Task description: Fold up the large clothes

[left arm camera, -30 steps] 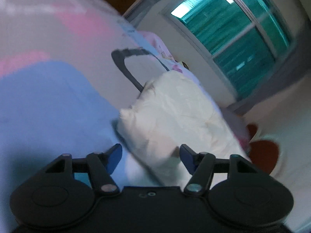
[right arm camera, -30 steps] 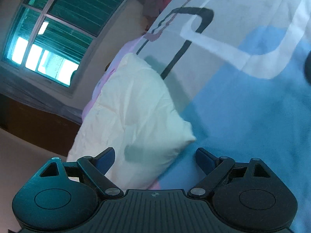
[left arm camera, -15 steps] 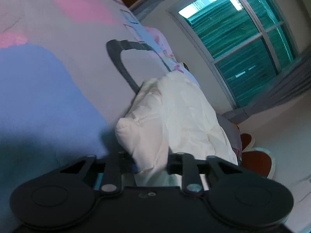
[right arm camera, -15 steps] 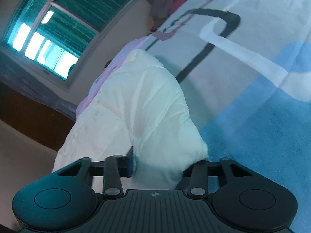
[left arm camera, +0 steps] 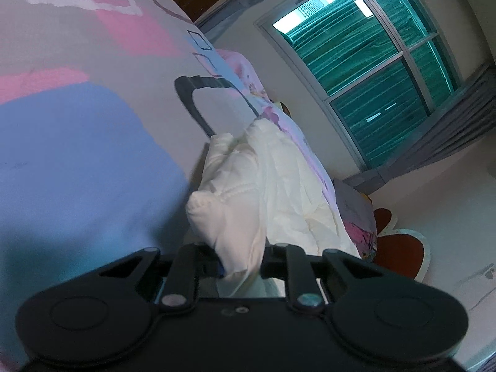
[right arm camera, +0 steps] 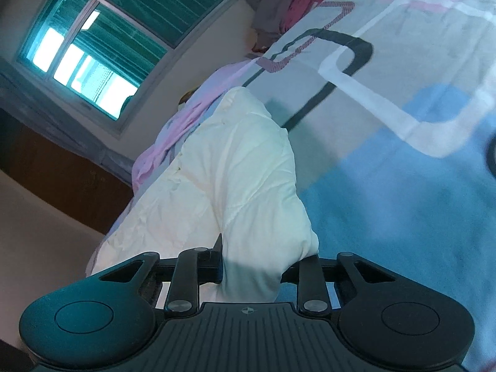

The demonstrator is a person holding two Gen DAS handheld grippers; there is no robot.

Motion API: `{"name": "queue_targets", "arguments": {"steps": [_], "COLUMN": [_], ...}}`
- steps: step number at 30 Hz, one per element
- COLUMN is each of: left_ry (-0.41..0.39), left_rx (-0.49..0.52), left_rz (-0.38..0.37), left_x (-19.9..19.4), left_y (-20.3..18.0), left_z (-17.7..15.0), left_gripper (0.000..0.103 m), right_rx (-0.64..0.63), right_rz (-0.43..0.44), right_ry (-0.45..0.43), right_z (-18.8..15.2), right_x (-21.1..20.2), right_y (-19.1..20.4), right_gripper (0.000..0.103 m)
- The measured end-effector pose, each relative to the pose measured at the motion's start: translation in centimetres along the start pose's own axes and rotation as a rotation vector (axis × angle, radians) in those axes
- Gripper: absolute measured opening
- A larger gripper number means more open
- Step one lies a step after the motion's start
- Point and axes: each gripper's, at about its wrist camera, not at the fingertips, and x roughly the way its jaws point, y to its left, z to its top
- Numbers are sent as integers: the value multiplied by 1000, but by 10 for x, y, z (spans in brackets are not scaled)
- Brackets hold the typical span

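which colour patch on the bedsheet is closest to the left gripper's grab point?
The large blue patch of the patterned bedsheet, directly beside the left gripper, which is shut on the white padded garment. The pink patches lie further up the sheet.

A bed sheet [left arm camera: 93, 142] printed with blue, pink and grey blocks and dark outlined squares covers the bed. Beyond its far edge stands a large grey-framed window [left arm camera: 372, 71] backed by green slats. A heap of grey and magenta clothes [right arm camera: 285, 9] lies at the bed's far corner. A red-brown, white-rimmed rug [left arm camera: 400, 248] lies on the floor.
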Motion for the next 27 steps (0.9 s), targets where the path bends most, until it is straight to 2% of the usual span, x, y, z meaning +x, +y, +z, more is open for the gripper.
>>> {"name": "queue_targets", "arguments": {"steps": [9,17,23,25,27], "left_ry": [13,13,36,39,35], "left_rx": [13,-4,-13,-14,-33], "left_rz": [3,0,17,23,38], "left_x": [-66,-109,-109,-104,-101], "left_y": [18,32,42,42,44], "left_z": [-37,-64,-70,-68,-68], "left_gripper": [17,17,18,24,32], "right_rx": [-26,-21,-10,-19,-1], "right_rz": [-3,-9,-35,-58,-71], "right_ry": [11,14,53,63,66], "right_z": [-39,-69,-69,-66,-65], "right_x": [-59,-102,-95,-88,-86], "right_y": [-17,-32,-43,-44,-50], "right_gripper": [26,26,27,31,44]}}
